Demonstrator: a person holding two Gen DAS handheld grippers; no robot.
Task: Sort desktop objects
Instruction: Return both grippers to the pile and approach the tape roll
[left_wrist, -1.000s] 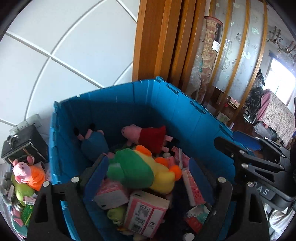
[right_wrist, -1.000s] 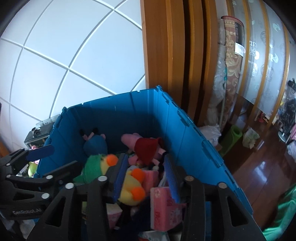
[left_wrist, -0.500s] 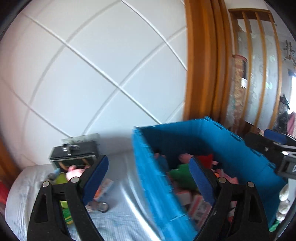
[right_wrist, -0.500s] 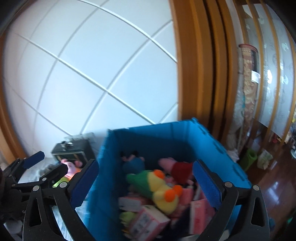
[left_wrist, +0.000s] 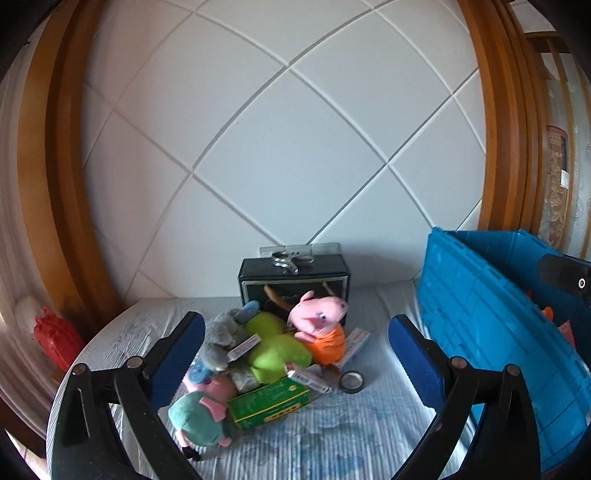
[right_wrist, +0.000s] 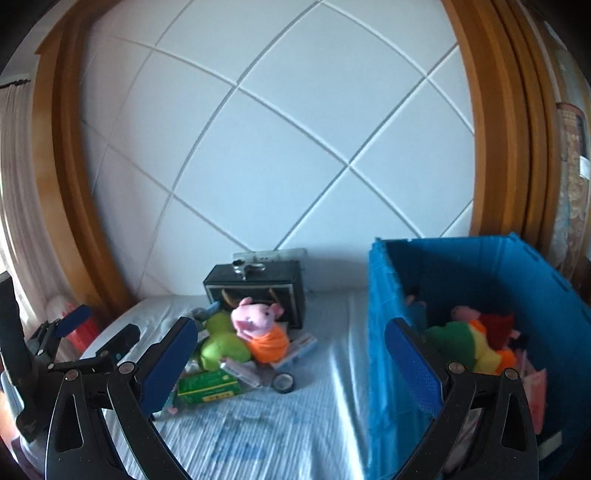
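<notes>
A pile of toys lies on the blue-striped cloth: a pink pig plush in orange (left_wrist: 319, 326) (right_wrist: 258, 325), a green plush (left_wrist: 273, 347), a grey plush (left_wrist: 221, 339), a pig plush in teal (left_wrist: 199, 417), a green box (left_wrist: 269, 404) (right_wrist: 207, 387) and a tape roll (left_wrist: 351, 381) (right_wrist: 283, 382). My left gripper (left_wrist: 295, 354) hangs short of the pile, its jaws still opening, with nothing gripped. My right gripper (right_wrist: 291, 363) is open and empty, between the pile and the blue bin (right_wrist: 384, 332) (left_wrist: 480, 332). A green-yellow plush (right_wrist: 465, 347) lies in the bin.
A black box (left_wrist: 293, 284) with metal scissors on top stands behind the pile against the white padded wall. A red object (left_wrist: 55, 339) sits beyond the table's left edge. Wooden frames flank the wall. Bare cloth (left_wrist: 332, 435) lies in front of the pile.
Both grippers swung left from over the bin to face the pile. The right jaws spread wide off the green-yellow plush, which stayed in the bin. The left jaws widened a little.
</notes>
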